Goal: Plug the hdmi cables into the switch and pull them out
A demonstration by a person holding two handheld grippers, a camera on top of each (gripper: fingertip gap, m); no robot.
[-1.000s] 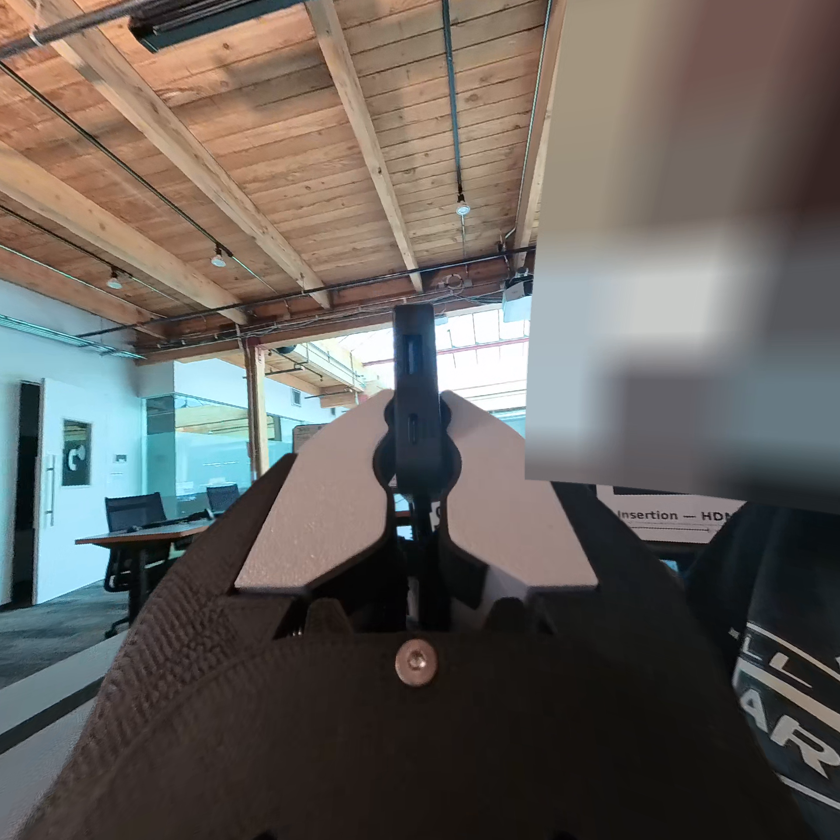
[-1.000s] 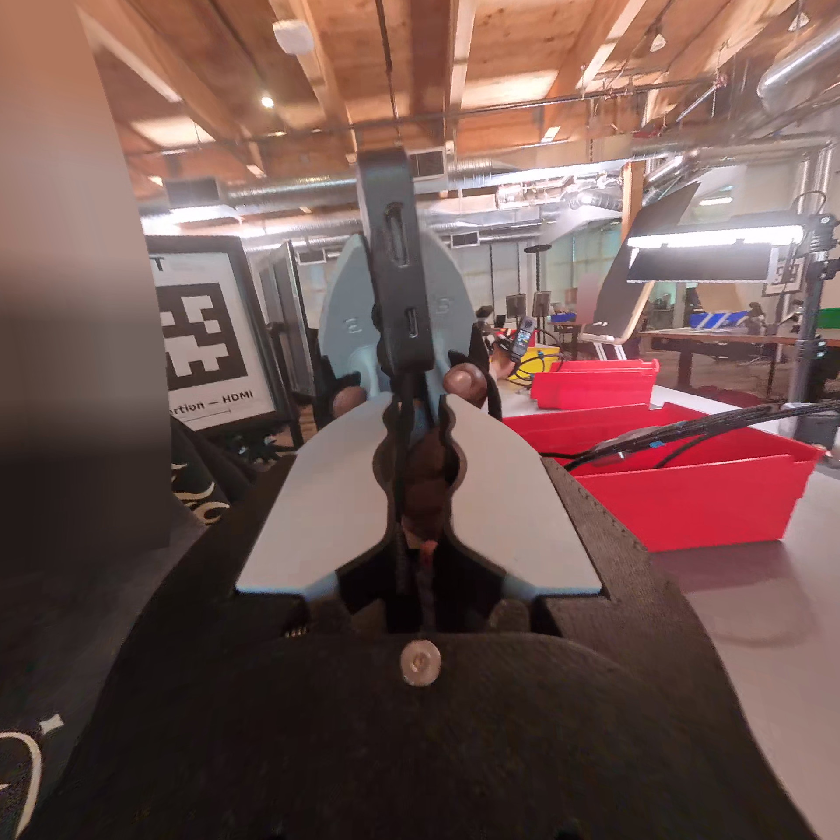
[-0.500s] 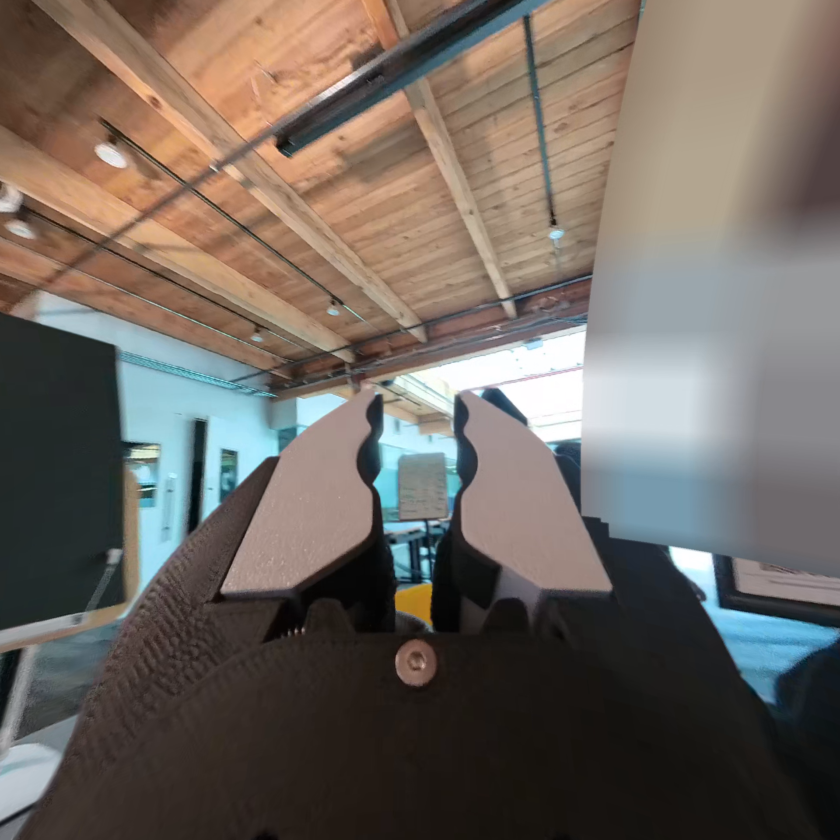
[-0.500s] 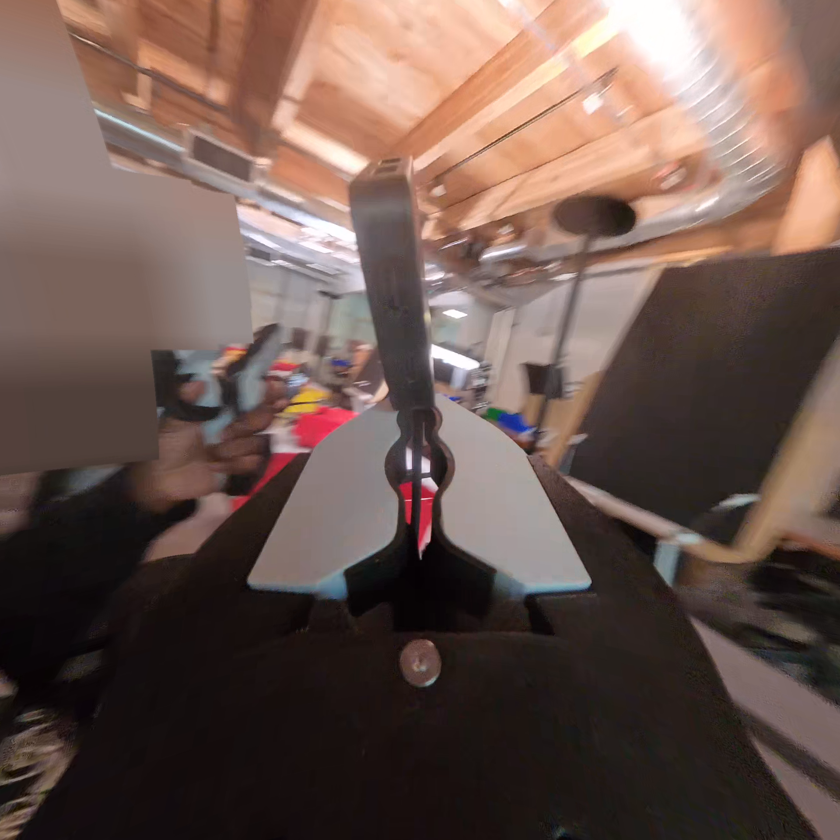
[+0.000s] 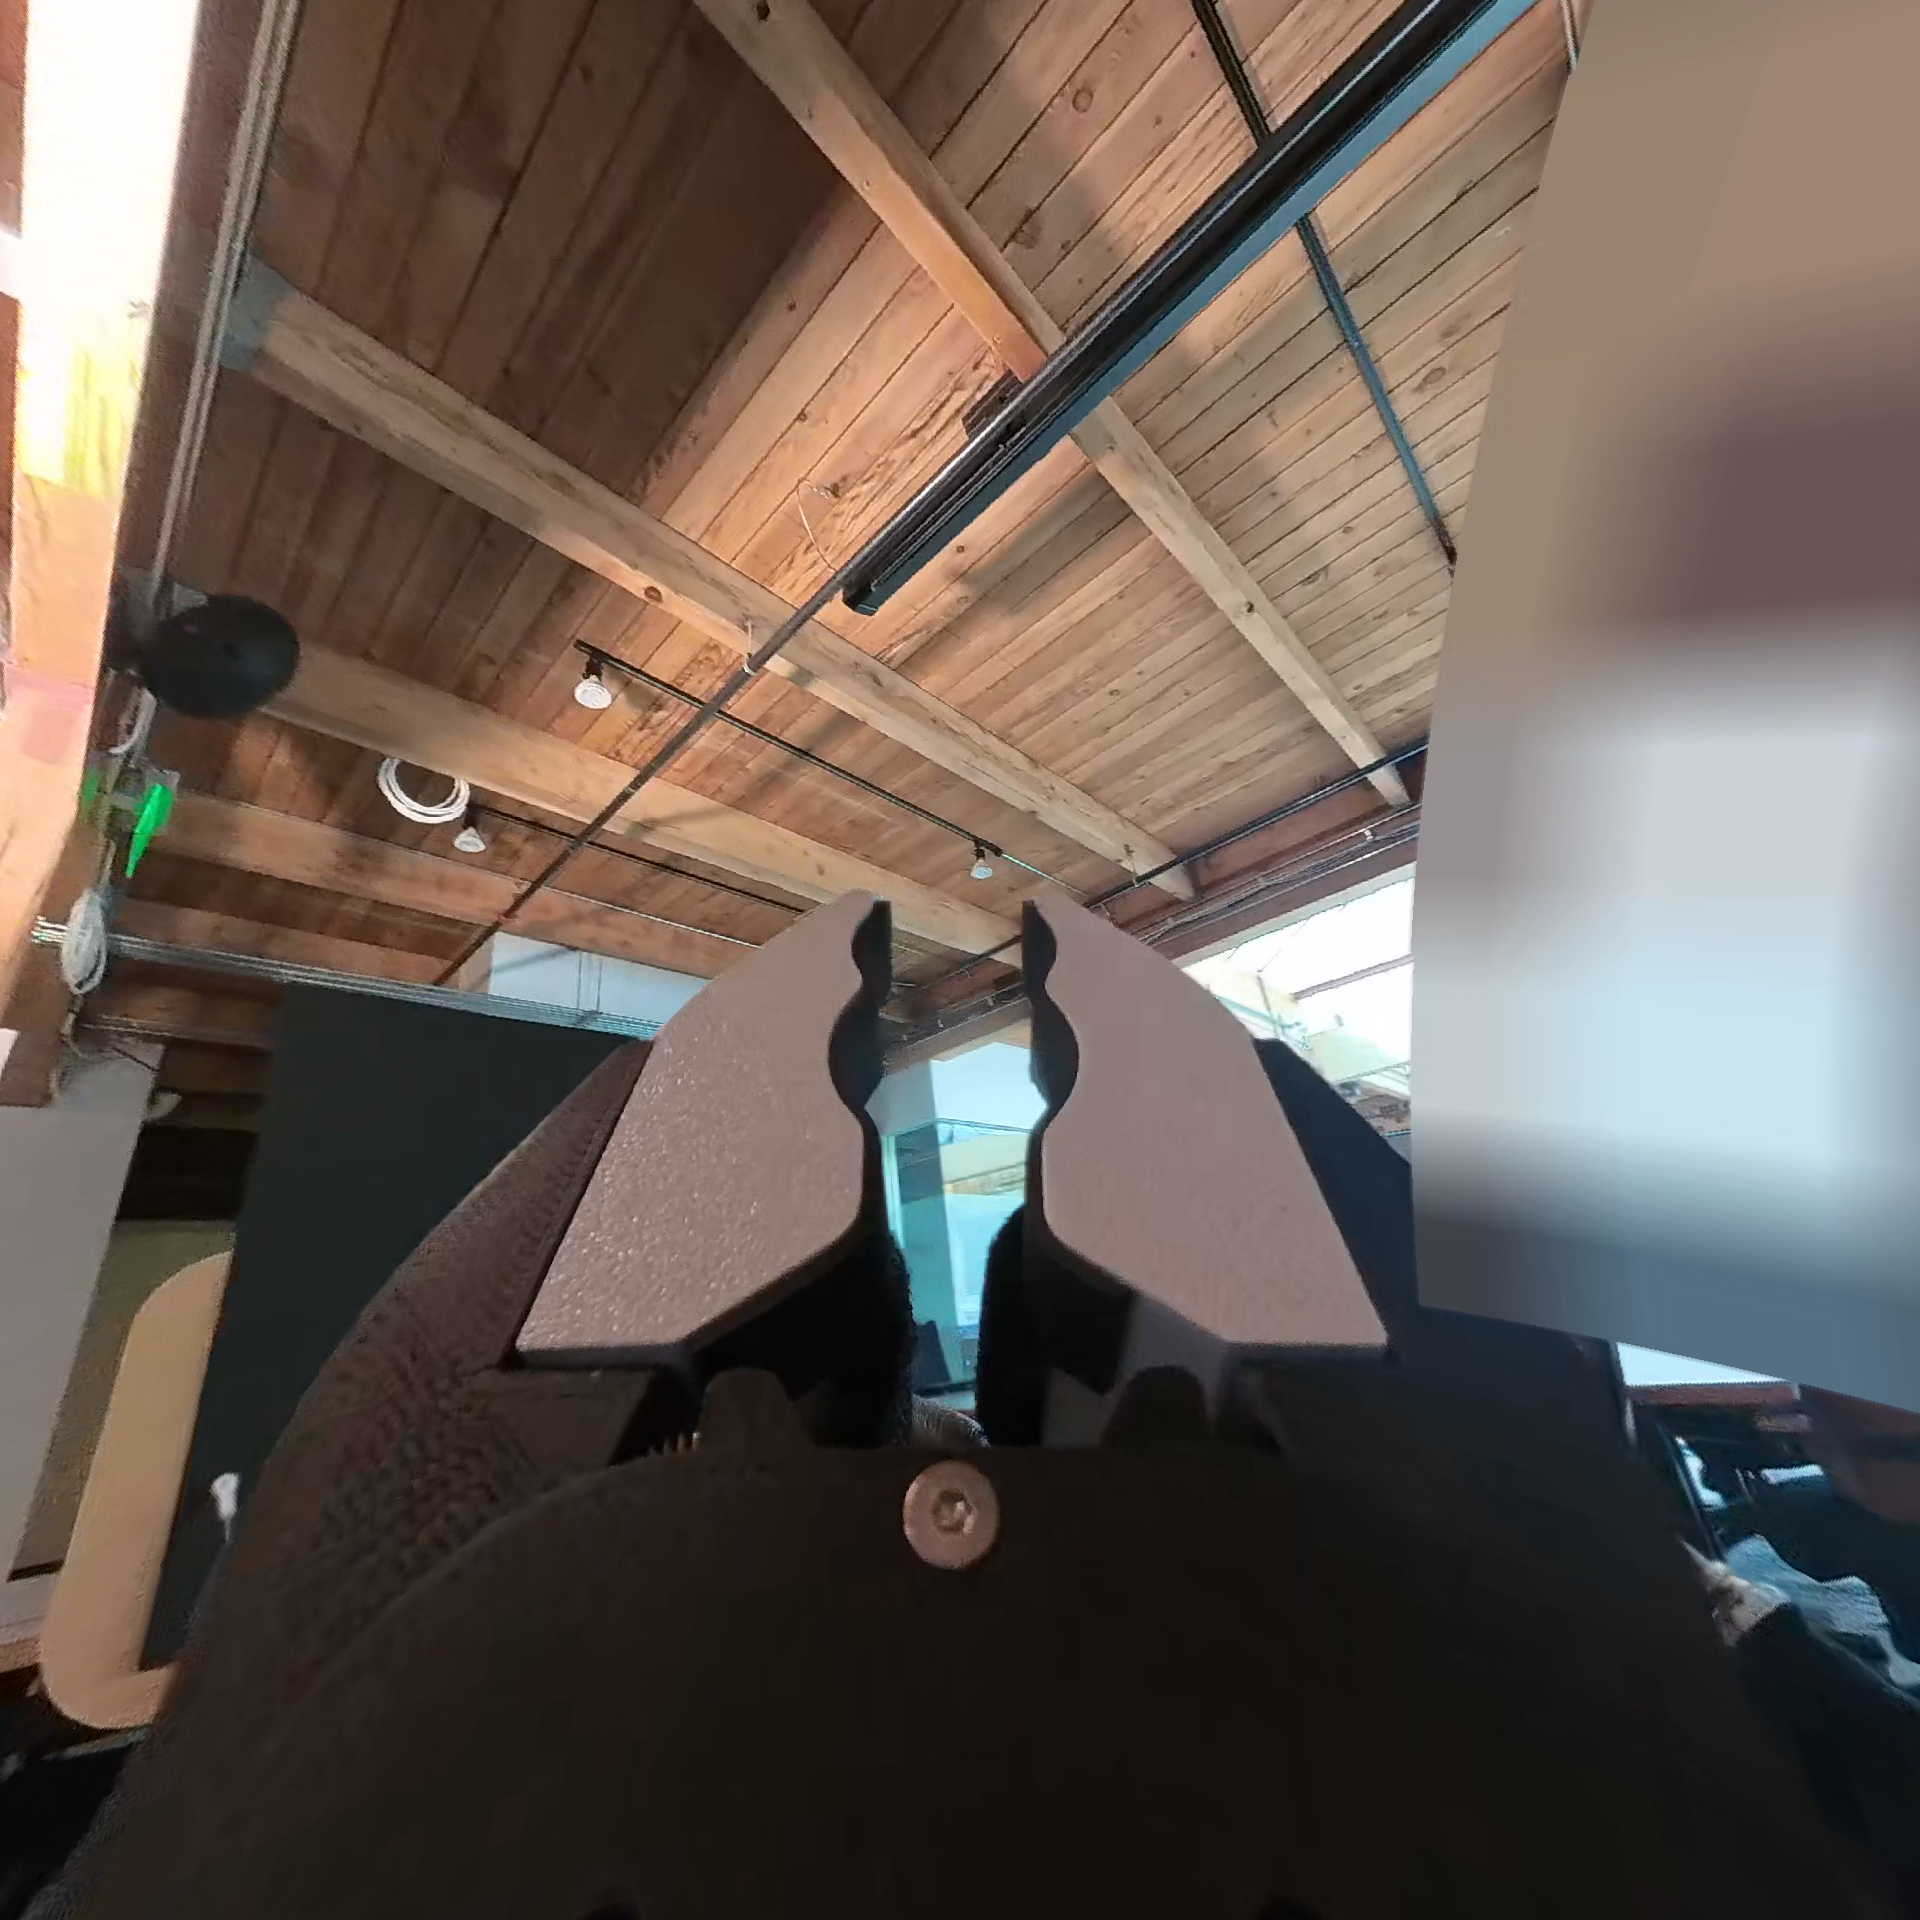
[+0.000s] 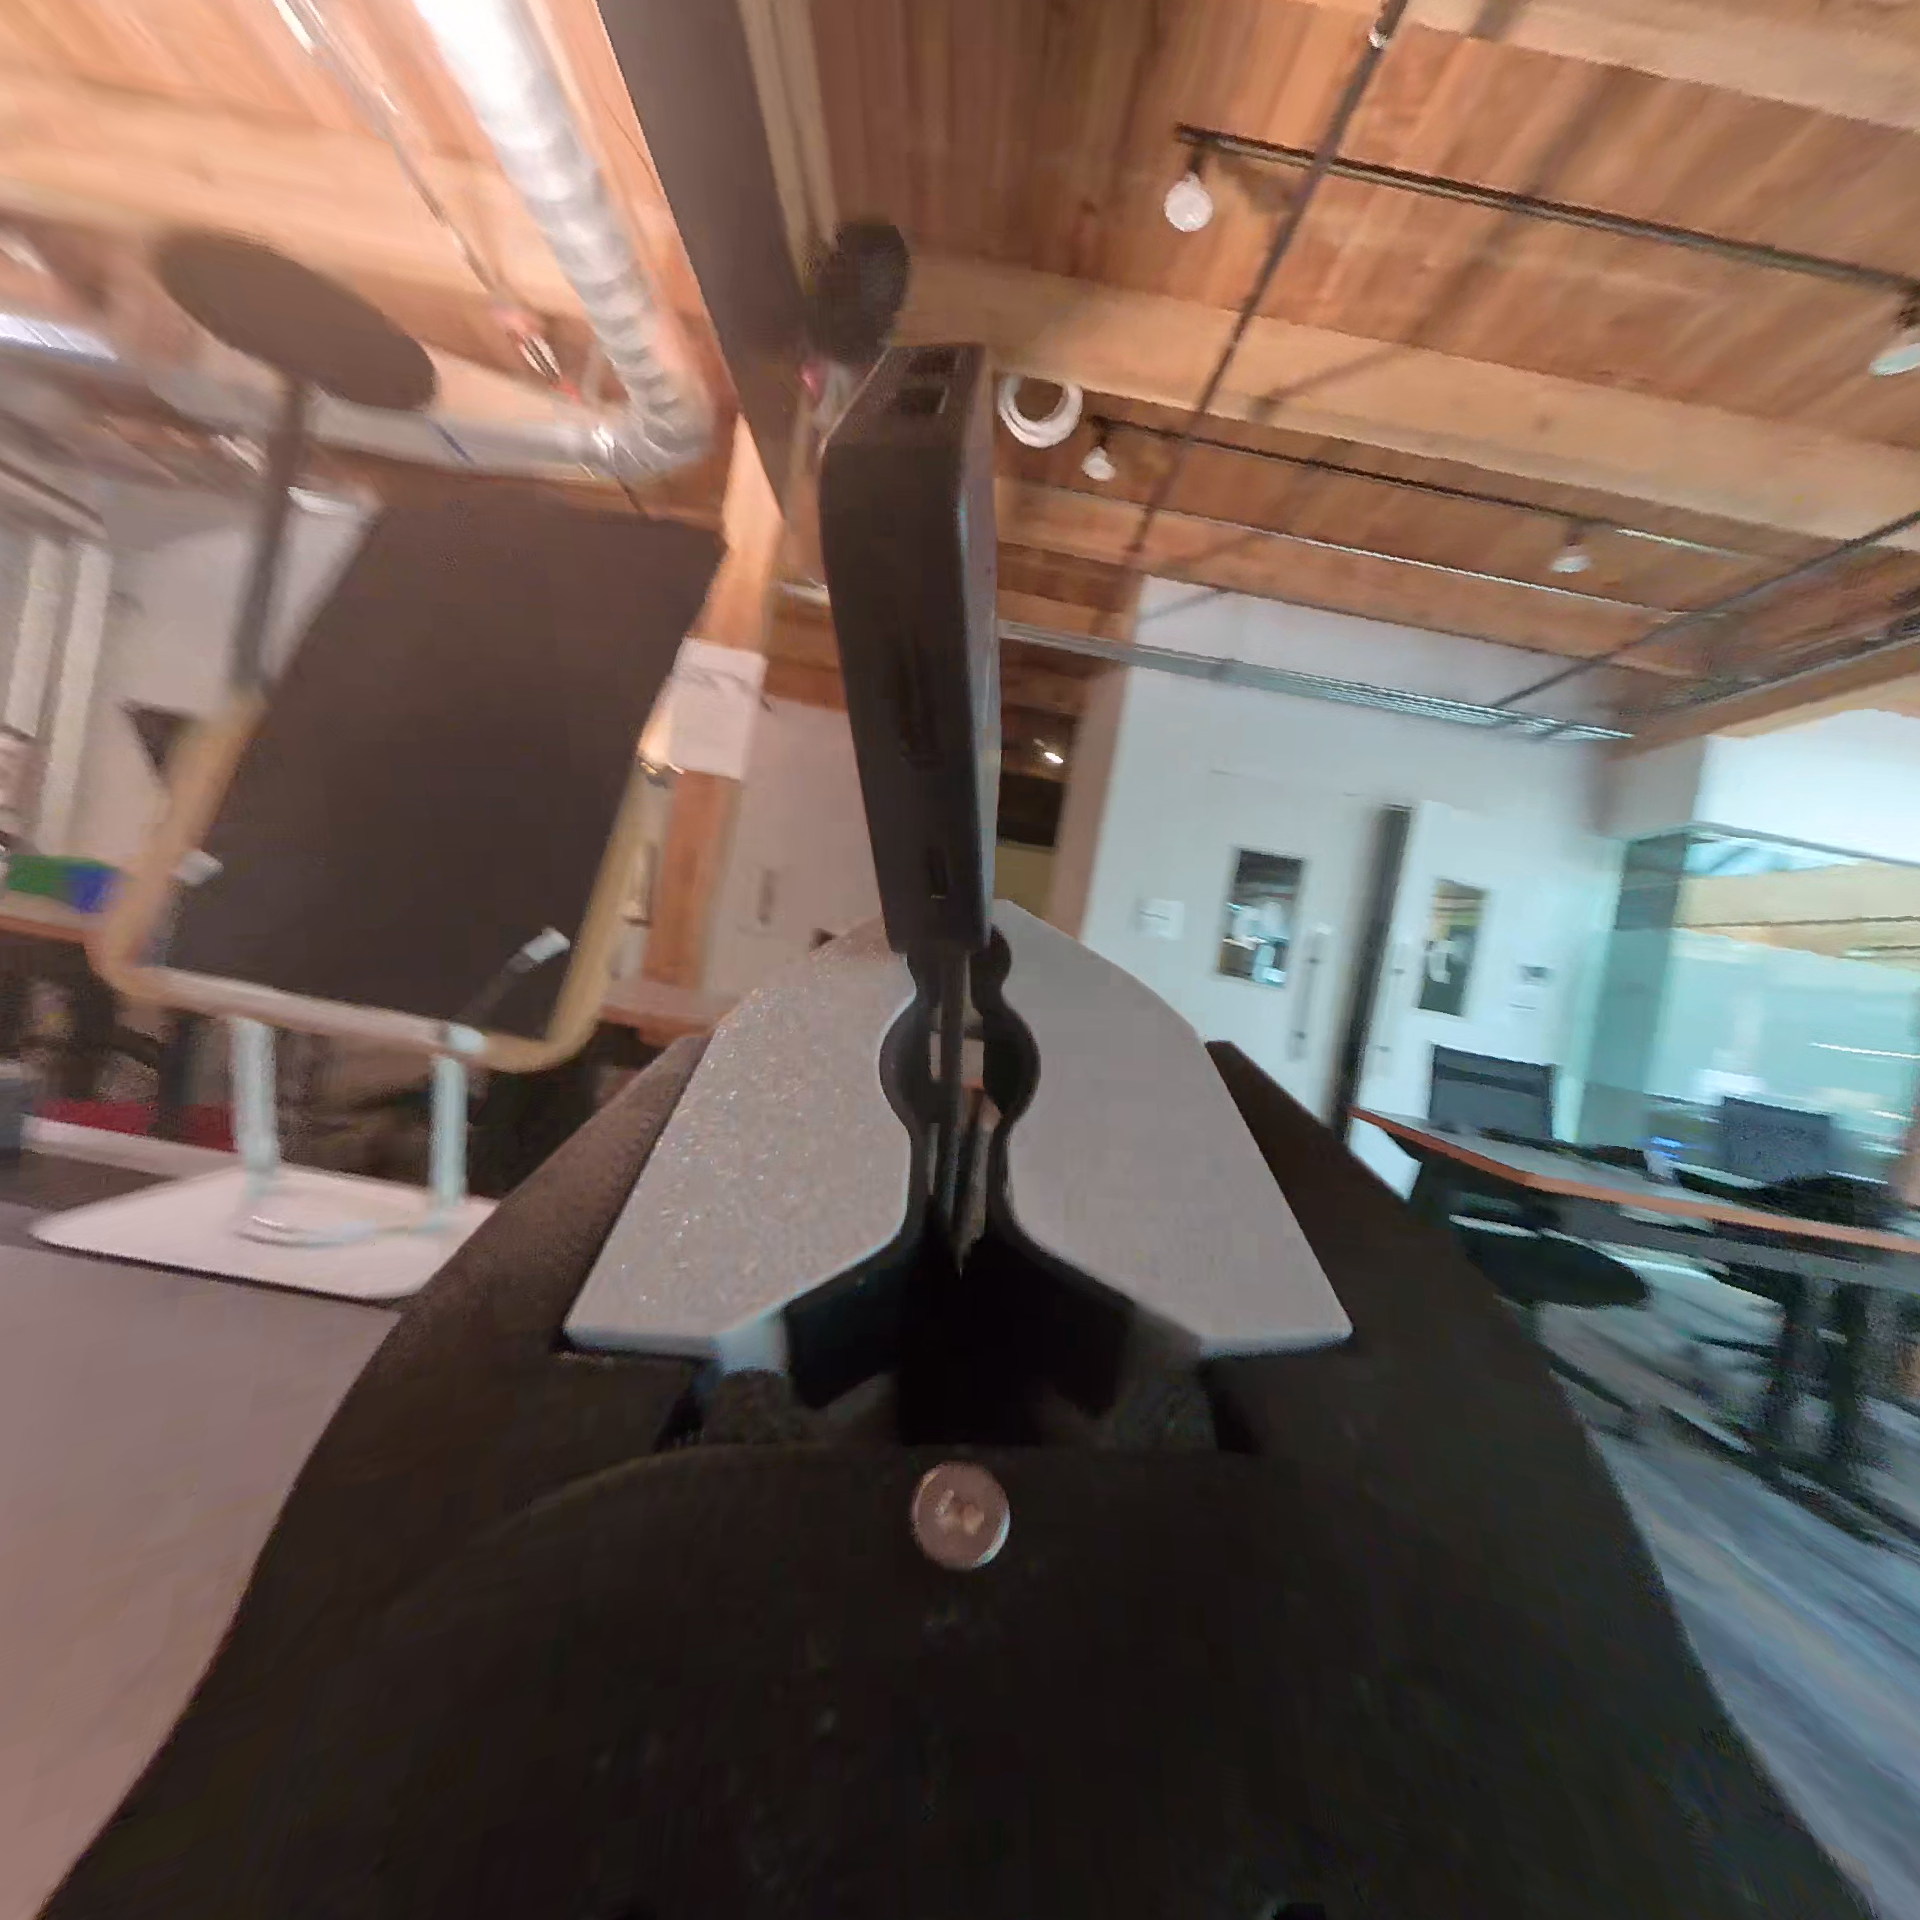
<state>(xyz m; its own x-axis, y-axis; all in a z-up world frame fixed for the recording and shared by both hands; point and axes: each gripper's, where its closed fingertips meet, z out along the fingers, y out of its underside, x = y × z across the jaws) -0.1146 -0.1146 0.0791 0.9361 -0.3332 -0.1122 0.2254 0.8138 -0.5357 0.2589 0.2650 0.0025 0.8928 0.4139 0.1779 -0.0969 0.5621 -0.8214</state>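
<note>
Between the closed fingers of our right gripper (image 6: 956, 997) we hold the black switch (image 6: 914, 644) upright by its lower end, its ports toward the wooden ceiling (image 6: 1455, 291), while our left gripper (image 5: 956, 935) points up, parted narrowly and holding nothing.

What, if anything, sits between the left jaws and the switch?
That cannot be judged: the left gripper stands open and empty, tilted up toward the ceiling, with no switch in its view. The switch is clamped in the right gripper.
</note>
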